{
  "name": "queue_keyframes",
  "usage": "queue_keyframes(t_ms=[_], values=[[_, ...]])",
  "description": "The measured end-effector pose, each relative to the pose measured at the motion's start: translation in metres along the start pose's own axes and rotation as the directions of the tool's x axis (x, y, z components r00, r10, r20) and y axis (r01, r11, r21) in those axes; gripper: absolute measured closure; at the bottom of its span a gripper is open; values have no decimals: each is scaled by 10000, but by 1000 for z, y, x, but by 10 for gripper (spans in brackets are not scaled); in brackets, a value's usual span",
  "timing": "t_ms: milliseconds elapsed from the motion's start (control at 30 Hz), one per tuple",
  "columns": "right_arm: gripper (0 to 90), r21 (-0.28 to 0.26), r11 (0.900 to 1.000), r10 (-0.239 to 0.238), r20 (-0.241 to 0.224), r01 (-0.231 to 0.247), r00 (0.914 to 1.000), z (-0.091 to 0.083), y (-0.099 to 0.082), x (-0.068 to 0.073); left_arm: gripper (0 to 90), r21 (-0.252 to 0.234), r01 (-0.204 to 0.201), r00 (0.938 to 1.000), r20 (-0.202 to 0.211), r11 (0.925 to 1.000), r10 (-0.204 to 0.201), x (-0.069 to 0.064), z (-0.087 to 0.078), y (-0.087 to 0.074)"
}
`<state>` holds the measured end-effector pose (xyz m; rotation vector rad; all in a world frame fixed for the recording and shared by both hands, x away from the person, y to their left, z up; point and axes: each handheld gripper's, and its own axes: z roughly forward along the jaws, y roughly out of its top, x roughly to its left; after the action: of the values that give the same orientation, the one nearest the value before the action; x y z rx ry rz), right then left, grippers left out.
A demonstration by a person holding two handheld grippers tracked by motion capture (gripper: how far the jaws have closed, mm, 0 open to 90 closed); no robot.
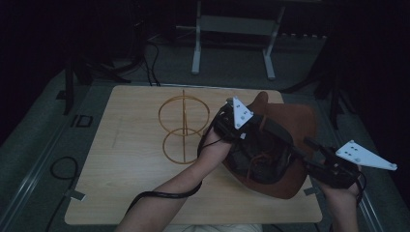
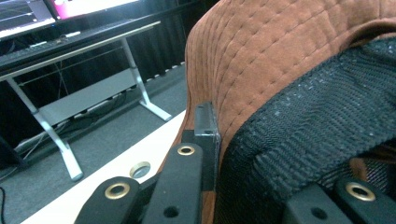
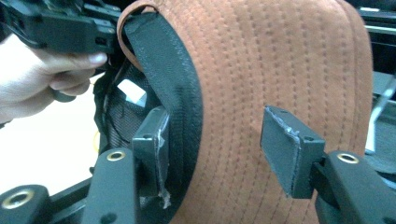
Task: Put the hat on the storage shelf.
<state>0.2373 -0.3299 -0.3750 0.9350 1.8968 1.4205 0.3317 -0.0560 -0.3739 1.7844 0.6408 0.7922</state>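
Observation:
A rust-brown cap with a black mesh lining is held up over the right part of the wooden table, its inside facing up. My left gripper is shut on the cap's rim; in the left gripper view my left gripper has one pad on the brown outside and the black sweatband between the jaws. My right gripper is at the cap's near right side. In the right gripper view my right gripper stands open astride the brim, its right pad off the fabric.
A gold wire stand with two rings rises from the middle of the table, just left of my left hand. A white-legged desk stands beyond the far edge. Cables lie on the floor at left.

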Motion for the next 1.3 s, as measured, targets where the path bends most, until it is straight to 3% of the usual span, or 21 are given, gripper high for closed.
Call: queue_keyframes(t_ms=[100, 167, 267, 367, 400, 433, 533, 600, 700, 800, 833, 867, 933, 1000, 1067, 1100, 1133, 1167, 1200, 1233, 1300], values=[[444, -88, 9999, 79, -409, -83, 9991, -6, 2, -4, 864, -56, 48, 10000, -31, 10000, -48, 2, -1, 0], [454, -278, 9992, 259, -1288, -297, 9913, -12, 4, -5, 864, -23, 254, 9996, -81, 9997, -254, 5, 0, -1], [466, -413, 9991, -145, -671, 117, 9976, -21, 7, -4, 863, -152, 422, 9991, -36, 9990, -422, 10, -1, -3], [483, -441, 9988, -203, 110, 208, 9997, -25, 8, -15, 863, -464, 335, 9994, 113, 9984, -330, 12, -5, -7], [483, -441, 9988, -203, 110, 208, 9997, -25, 8, -15, 863, -458, 227, 9997, 110, 9987, -222, 12, -6, -8], [487, -244, 9993, -263, 674, 280, 9974, -24, 7, -24, 862, -423, 195, 9998, 89, 9989, -191, 12, -8, -10], [490, -46, 9999, -116, 1067, 122, 9942, -18, 2, -40, 862, -459, 150, 9997, 205, 9988, -141, 13, -15, -13], [490, 11, 10000, -12, 1113, 11, 9938, -17, 1, -43, 862, -565, 71, 9994, 343, 9984, -52, 13, -20, -16], [495, 154, 9996, 231, 1438, -256, 9893, -10, -3, -56, 862, -1210, -179, 9947, 985, 9925, 300, 16, -27, -23], [499, 426, 9980, 407, 1328, -468, 9903, 1, -5, -64, 861, -1979, -481, 9807, 1767, 9790, 839, 20, -33, -30], [499, 457, 9979, 412, 1155, -467, 9925, 4, -4, -62, 861, -2401, -690, 9662, 2255, 9683, 1247, 21, -36, -34], [499, 463, 9981, 363, 956, -408, 9948, 6, -4, -60, 860, -2401, -690, 9662, 2255, 9683, 1247, 21, -36, -34], [498, 535, 9982, 231, 465, -255, 9987, 13, -3, -54, 860, -2578, -760, 9501, 2743, 9632, 1484, 22, -37, -36], [498, 784, 9967, 165, 319, -189, 9994, 23, -3, -47, 860, -2701, -777, 9344, 3160, 9597, 1646, 22, -39, -36], [499, 946, 9952, 266, 8, -265, 9996, 34, -4, -42, 860, -2915, -843, 9238, 3355, 9528, 1844, 21, -40, -38], [499, 946, 9952, 266, 8, -265, 9996, 34, -4, -42, 860, -3149, -717, 9109, 3659, 9464, 1908, 21, -41, -39], [499, 1139, 9933, 265, -426, -215, 9987, 44, -7, -33, 860, -3461, -656, 8958, 3928, 9359, 2080, 20, -43, -41], [498, 1157, 9932, 180, -721, -96, 9972, 48, -8, -28, 859, -3461, -656, 8958, 3928, 9359, 2080, 20, -43, -41], [495, 1109, 9938, 109, -1075, 11, 9941, 52, -9, -22, 859, -3626, -581, 8856, 4114, 9301, 2157, 19, -44, -42], [495, 1109, 9938, 109, -1075, 11, 9941, 52, -9, -22, 859, -3716, -649, 8807, 4151, 9261, 2283, 18, -45, -43], [490, 988, 9949, -41, -1751, 217, 9845, 56, -8, -11, 860, -3806, -649, 8719, 4280, 9225, 2379, 17, -46, -44]])
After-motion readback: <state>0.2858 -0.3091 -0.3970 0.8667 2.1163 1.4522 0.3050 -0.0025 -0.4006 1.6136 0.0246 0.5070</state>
